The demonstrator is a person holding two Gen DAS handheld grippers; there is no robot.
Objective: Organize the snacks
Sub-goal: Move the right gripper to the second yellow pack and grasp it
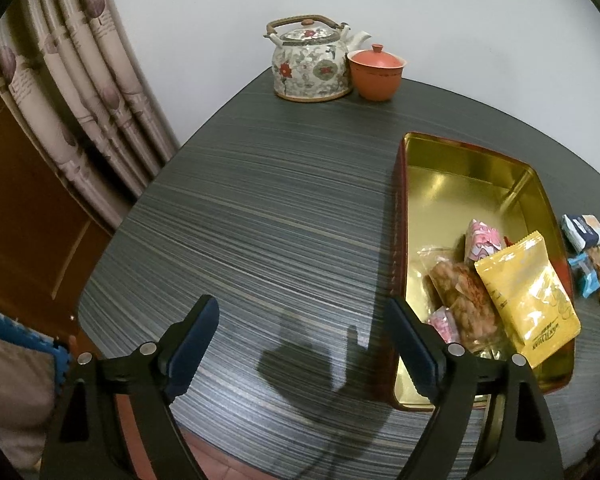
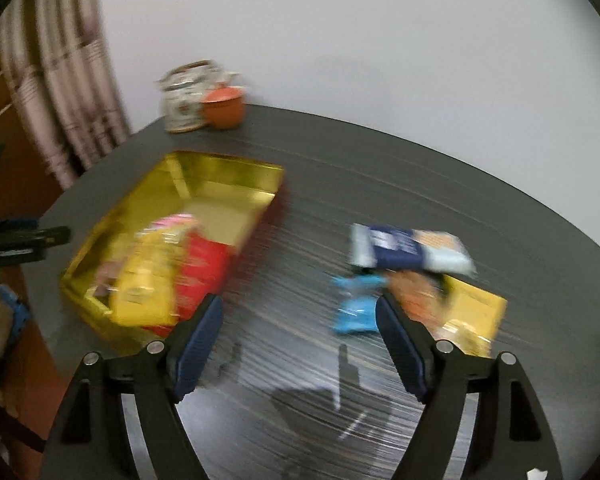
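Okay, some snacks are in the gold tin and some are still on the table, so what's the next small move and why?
Probably bring the right tool, open and empty, down over the small blue packet, the loose snack nearest its fingers, and close on it. It lies on the table outside the tin, beside the white-and-navy packet; several snacks already sit inside the tin.

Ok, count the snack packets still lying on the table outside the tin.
3, all right of the gold tin: a white-and-navy packet farthest back, a small blue candy in front, and a yellow-edged clear packet beside it. More may be hidden underneath.
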